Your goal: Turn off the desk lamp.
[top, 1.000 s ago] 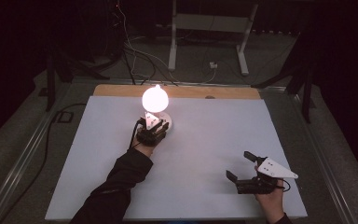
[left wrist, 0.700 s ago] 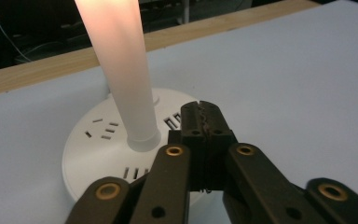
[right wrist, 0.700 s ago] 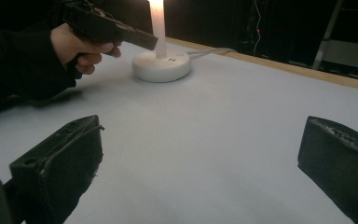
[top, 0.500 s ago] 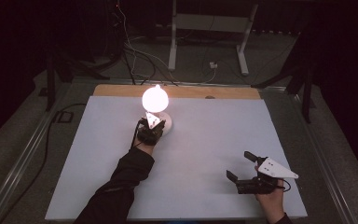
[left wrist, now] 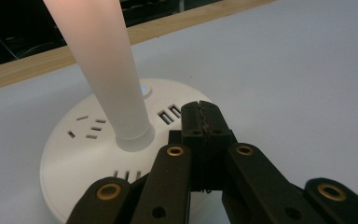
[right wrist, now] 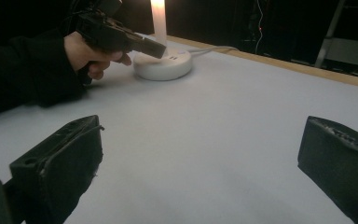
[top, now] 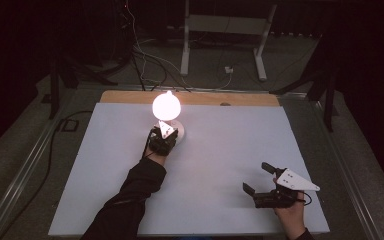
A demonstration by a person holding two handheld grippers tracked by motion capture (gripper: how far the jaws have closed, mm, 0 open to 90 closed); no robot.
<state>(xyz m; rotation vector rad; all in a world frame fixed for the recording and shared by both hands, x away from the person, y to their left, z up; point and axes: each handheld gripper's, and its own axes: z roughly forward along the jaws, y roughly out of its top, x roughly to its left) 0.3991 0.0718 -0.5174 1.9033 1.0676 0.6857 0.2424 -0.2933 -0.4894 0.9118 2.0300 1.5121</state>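
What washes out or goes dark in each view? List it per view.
High view: the lit lamp blows out to a white ball, the room around the table falls to black. Left gripper view: the lamp's stem glows pale and overexposed, its base stays clear behind the shut left gripper. Right gripper view: the open right gripper frames a dim table, dark background.

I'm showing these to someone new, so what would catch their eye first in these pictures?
First, the glowing white globe lamp at the far middle of the white table, bright against the dark room. Next, its round white base with sockets, over which the left gripper sits with its black jaws closed together. Then the right gripper, open over bare table at the near right.
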